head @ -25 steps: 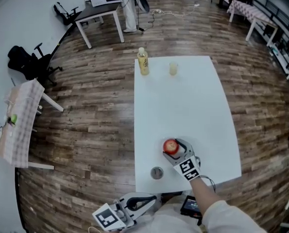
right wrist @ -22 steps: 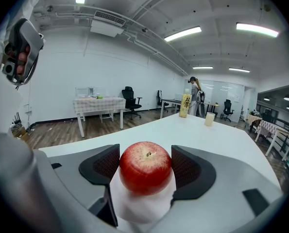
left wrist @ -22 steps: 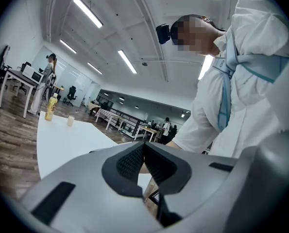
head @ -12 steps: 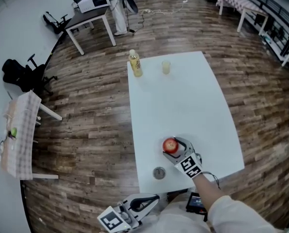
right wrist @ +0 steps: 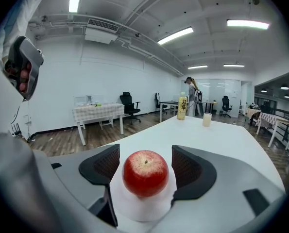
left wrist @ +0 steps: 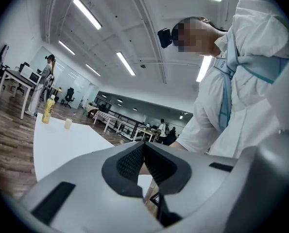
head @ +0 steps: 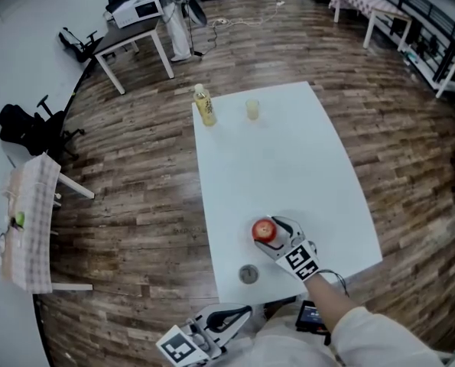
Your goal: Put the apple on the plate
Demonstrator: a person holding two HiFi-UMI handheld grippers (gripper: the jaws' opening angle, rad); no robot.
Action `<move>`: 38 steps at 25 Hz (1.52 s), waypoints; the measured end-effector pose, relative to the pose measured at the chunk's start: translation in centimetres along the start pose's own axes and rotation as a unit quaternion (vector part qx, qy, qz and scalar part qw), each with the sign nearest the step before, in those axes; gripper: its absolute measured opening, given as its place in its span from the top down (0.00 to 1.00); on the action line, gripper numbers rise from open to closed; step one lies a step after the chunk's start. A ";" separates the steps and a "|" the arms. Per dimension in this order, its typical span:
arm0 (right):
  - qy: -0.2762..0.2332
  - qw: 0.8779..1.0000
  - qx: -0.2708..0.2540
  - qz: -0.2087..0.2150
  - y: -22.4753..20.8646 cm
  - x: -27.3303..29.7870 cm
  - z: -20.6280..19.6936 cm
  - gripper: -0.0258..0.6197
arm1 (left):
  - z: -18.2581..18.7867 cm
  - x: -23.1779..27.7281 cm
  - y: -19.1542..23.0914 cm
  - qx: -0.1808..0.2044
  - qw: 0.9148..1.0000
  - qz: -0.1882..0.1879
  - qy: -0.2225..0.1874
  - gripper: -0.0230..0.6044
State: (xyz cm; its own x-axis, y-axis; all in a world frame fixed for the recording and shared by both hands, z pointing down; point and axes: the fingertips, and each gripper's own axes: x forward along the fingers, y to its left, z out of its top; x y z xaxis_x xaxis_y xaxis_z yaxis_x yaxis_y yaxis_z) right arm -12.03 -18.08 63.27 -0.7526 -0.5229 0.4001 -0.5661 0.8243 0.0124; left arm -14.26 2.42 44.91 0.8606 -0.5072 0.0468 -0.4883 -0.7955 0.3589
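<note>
**Even overhead light, heavy fisheye**

Ceiling strip lights (right wrist: 176, 35) brighten the room evenly, leaving the white table (head: 288, 159) almost shadowless. Every view bends and darkens toward its edges. The apple (right wrist: 145, 173) is sharp with a soft sheen.

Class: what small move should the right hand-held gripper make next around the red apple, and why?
Probably draw the right hand-held gripper straight back. The round red apple already sits on the small white plate, and the jaws stand apart, clear of it on both sides.

Office w/ desks (head: 132, 32), swivel chairs (head: 26, 128)
</note>
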 end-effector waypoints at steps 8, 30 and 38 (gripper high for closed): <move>-0.010 1.000 0.002 0.007 0.7 -1.9 0.8 0.42 | 0.7 1.2 0.0 0.006 1.000 -0.007 -0.014 0.96; -0.051 0.997 -0.038 0.051 2.3 -9.8 4.2 0.88 | 2.3 5.0 -0.1 0.025 0.999 -0.011 -0.039 0.96; -0.055 0.996 -0.047 0.056 1.9 -12.7 5.3 0.91 | 2.2 6.9 -0.4 0.026 0.999 -0.014 -0.041 0.96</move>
State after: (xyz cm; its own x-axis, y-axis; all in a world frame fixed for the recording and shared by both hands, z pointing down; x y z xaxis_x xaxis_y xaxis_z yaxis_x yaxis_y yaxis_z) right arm -5.37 -11.05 53.32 -0.8450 -0.4424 0.3004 -0.4459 0.8930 0.0608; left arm -8.44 -1.50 43.06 0.8600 -0.5086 -0.0408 -0.4728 -0.8245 0.3109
